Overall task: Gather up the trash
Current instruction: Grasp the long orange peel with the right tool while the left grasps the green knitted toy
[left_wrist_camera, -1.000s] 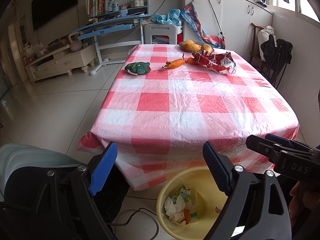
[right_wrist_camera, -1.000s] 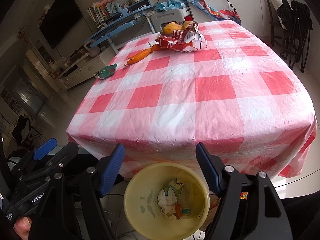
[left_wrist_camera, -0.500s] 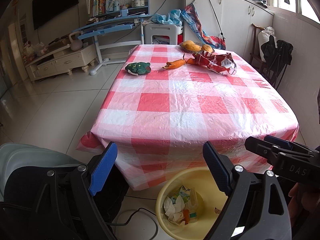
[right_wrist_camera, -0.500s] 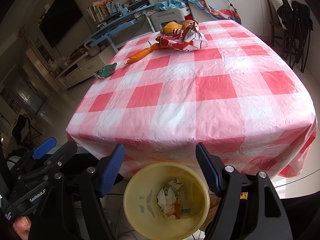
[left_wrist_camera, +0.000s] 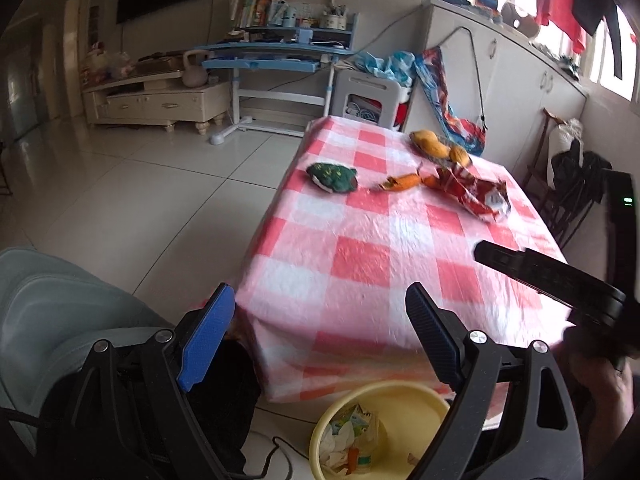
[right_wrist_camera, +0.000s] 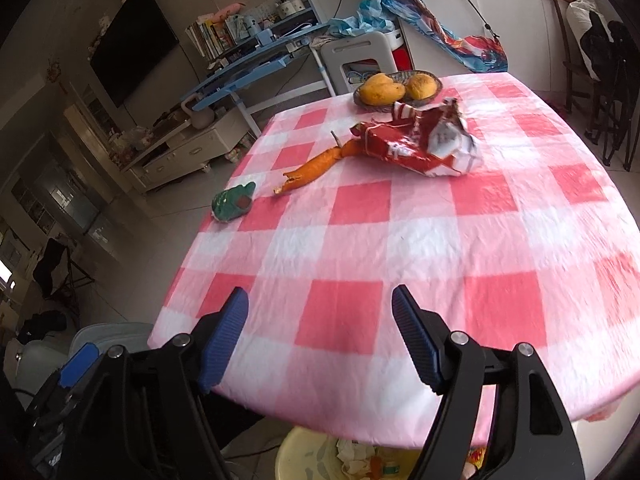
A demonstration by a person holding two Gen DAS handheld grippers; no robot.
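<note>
A crumpled red snack wrapper (right_wrist_camera: 420, 146) lies at the far side of the red-checked table (right_wrist_camera: 400, 240), next to an orange peel strip (right_wrist_camera: 316, 166); both also show in the left wrist view, wrapper (left_wrist_camera: 476, 196) and peel (left_wrist_camera: 404, 182). A yellow bin (left_wrist_camera: 404, 408) with several scraps stands on the floor under the near table edge, and its rim shows in the right wrist view (right_wrist_camera: 292, 452). My left gripper (left_wrist_camera: 320, 336) is open and empty near the table's near-left corner. My right gripper (right_wrist_camera: 320, 332) is open and empty over the near table edge.
A green toy (right_wrist_camera: 234, 202) lies near the left table edge. A basket of yellow fruit (right_wrist_camera: 396, 88) sits at the far edge. A grey chair (left_wrist_camera: 48, 312) stands at near left. Dark chairs (right_wrist_camera: 608, 76) stand at the right. A blue desk (left_wrist_camera: 276, 52) is behind.
Both grippers rose and moved forward: the right one now looks over the tabletop with the bin nearly hidden below. The left view swung left. Both stayed open.
</note>
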